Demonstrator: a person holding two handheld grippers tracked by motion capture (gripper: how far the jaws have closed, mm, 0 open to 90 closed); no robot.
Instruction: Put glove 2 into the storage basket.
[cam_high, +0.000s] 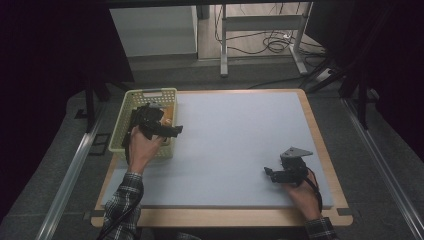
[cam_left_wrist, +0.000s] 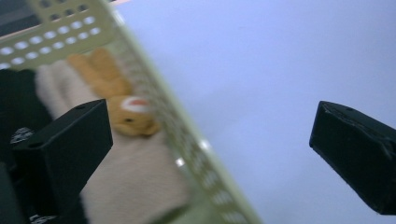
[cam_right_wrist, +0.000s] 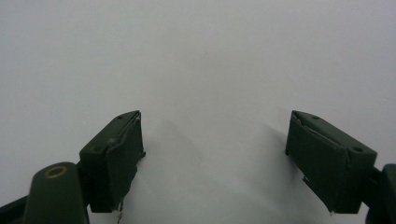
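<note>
Your right gripper (cam_high: 274, 175) rests near the table's (cam_high: 240, 145) right front corner, jaws wide apart, holding nothing. Farther off, your left gripper (cam_high: 170, 131) hangs over the basket's (cam_high: 119, 131) right wall at the table's left edge, jaws fully spread and empty. The orange toy (cam_left_wrist: 116, 95) lies inside the basket on a beige plush (cam_left_wrist: 135, 182), against that wall. Swing the left hand low and a jaw could catch the rim and drag or tip the basket.
</note>
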